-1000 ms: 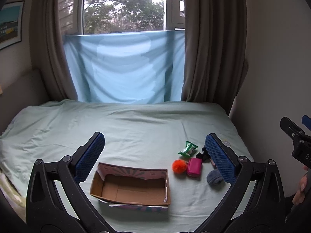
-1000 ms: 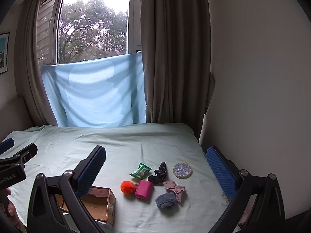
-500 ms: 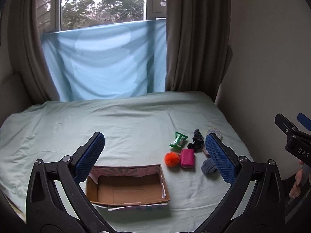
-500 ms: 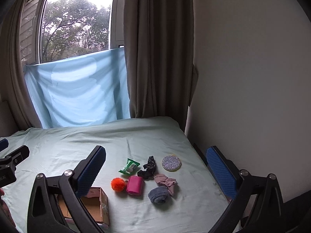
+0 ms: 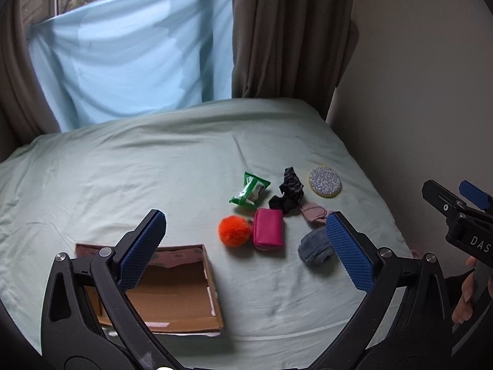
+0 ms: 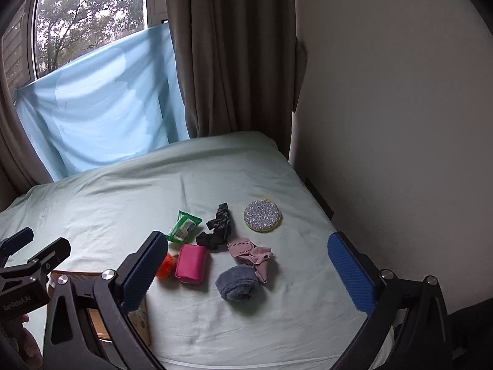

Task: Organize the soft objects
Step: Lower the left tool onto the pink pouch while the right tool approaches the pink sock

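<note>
A shallow cardboard box point(image 5: 172, 289) is sitting open on the pale green bed sheet point(image 5: 123, 178), and nothing is showing on the visible part of its brown floor. Just right of the box, an orange pom-pom point(image 5: 234, 229) is touching a magenta pouch point(image 5: 268, 229), whose long axis is running away from the camera toward the curtain point(image 5: 286, 30). Beyond the pouch, a green wipes packet point(image 5: 249, 190) is lying tilted, beside a black patterned sock point(image 5: 288, 192) and a round glittery sponge point(image 5: 325, 182). Right of the pouch, a pink cloth point(image 6: 249, 251) is lying against a rolled grey sock point(image 6: 237, 282). The left gripper point(image 5: 246, 252) is hovering with jaws spread wide, gripping nothing; the right gripper point(image 6: 249, 273) is doing likewise above the pile.
</note>
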The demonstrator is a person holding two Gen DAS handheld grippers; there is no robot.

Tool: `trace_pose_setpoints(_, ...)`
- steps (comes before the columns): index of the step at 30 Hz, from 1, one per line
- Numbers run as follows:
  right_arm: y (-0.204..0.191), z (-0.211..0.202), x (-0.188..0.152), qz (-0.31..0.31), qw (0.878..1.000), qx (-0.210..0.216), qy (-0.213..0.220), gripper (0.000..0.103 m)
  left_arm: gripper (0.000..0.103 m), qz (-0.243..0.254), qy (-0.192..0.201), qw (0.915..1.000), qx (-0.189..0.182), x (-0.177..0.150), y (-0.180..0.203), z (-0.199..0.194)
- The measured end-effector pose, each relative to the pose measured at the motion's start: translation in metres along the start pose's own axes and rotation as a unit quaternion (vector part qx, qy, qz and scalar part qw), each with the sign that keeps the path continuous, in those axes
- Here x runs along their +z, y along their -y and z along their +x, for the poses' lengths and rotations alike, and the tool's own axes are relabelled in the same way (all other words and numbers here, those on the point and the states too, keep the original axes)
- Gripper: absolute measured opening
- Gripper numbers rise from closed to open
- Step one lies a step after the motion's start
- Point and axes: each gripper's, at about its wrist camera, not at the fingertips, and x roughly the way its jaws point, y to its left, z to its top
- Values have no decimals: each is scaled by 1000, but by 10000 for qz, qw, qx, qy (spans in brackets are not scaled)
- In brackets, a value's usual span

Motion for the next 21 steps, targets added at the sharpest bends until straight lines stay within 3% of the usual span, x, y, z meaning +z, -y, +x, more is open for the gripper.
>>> trace_pose_setpoints(10, 47, 143, -16, -165, 9980, 316, -519, 103, 102, -362, -780, 9960, 224, -64, 52, 138)
trace_pose_setpoints(19, 52, 257, -59, -421, 9908, 655, -1105, 103, 94, -451, -1268, 9903, 342, -120, 72, 259)
trace_pose_setpoints(21, 52, 274, -67, -426, 9891, 676, -1238, 103, 87, -459, -1343, 9893, 352, -126, 71, 282)
